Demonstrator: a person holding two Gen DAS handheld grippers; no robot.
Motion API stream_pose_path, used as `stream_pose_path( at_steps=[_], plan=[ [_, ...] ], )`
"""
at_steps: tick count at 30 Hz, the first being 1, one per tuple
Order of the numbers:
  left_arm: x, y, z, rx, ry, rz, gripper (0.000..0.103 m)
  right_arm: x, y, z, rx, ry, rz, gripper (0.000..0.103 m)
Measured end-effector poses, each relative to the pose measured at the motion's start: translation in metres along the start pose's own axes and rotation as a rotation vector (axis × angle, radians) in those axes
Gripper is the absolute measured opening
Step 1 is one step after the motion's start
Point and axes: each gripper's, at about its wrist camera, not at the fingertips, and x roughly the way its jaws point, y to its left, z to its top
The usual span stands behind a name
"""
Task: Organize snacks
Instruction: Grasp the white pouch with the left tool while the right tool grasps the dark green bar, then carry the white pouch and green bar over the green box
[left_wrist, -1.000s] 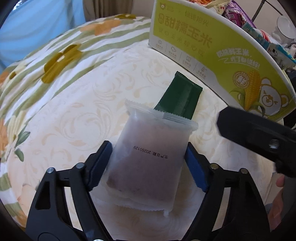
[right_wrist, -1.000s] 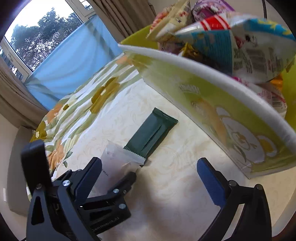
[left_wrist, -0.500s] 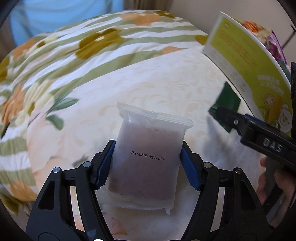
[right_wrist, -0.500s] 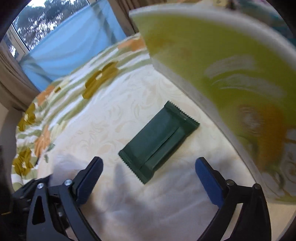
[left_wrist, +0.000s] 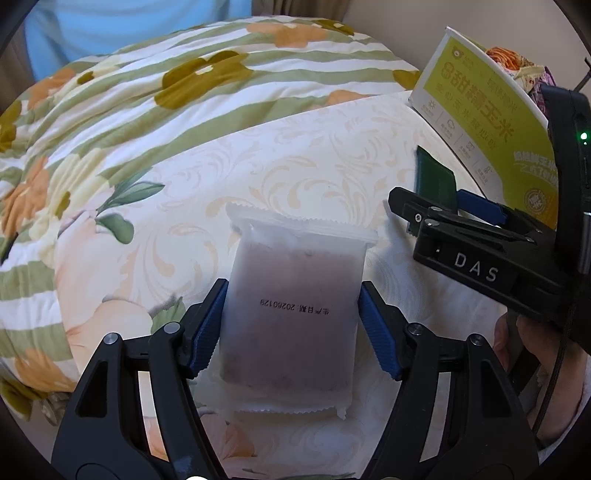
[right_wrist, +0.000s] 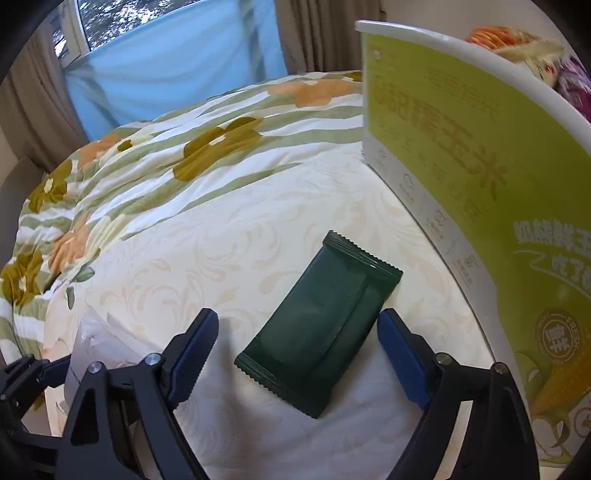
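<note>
Two views: the left wrist is taken first, then the right wrist.

Left wrist, left gripper: its blue pads are pressed against both long sides of a frosted white snack packet, which is clamped between them.
Left wrist, packet: a dark filling is seen through the wrapper and a printed date line runs across it; whether it is raised or touching the cream patterned sheet cannot be told.
Left wrist, right gripper: seen from the side at the right edge, marked DAS, with the dark green packet just beyond its tip.
Left wrist, box: a green and white carton is stood at the upper right, with snack bags seen above its rim.

Right wrist, right gripper: its fingers are spread wide, one on each side of the near end of the dark green packet; neither pad is seen touching it.
Right wrist, green packet: laid flat on the cream sheet, just beside the carton.
Right wrist, background: a striped floral quilt is spread behind, and the left gripper with the white packet is seen at the lower left.
</note>
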Motion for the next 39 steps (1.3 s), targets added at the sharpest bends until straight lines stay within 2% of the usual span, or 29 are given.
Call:
stream_pose_path(
  at_steps=[2, 7, 10, 13, 14, 19, 26, 34, 39],
  plan=[
    [0.002, -0.006, 0.0, 0.025, 0.004, 0.005, 0.08, 0.0, 0.005, -0.001, -0.041, 0.002, -0.001, 0.077],
    [0.007, -0.019, -0.004, 0.098, 0.006, 0.072, 0.08, 0.001, 0.014, -0.004, -0.131, -0.004, -0.015, 0.064],
    [0.003, -0.017, -0.005, 0.095, 0.001, 0.103, 0.062, 0.003, 0.015, -0.003, -0.145, -0.013, -0.012, 0.058],
    [0.0, -0.013, -0.004, 0.075, 0.002, 0.084, 0.061, 0.004, 0.015, 0.001, -0.148, -0.02, -0.008, 0.049],
    [-0.001, -0.012, -0.004, 0.07, 0.002, 0.081, 0.061, 0.005, 0.016, 0.003, -0.151, -0.021, -0.002, 0.042],
    [-0.007, -0.002, -0.003, -0.01, -0.009, 0.025, 0.06, 0.004, 0.014, 0.007, -0.136, -0.008, 0.031, 0.042],
    [-0.036, -0.001, 0.004, -0.056, -0.059, 0.026, 0.06, -0.029, 0.01, 0.009, -0.104, -0.032, 0.105, 0.042],
    [-0.096, -0.027, 0.037, -0.088, -0.136, 0.006, 0.06, -0.116, -0.002, 0.038, -0.092, -0.141, 0.221, 0.042],
    [-0.128, -0.077, 0.064, -0.058, -0.186, 0.001, 0.06, -0.172, -0.038, 0.05, -0.089, -0.198, 0.252, 0.042]
  ],
)
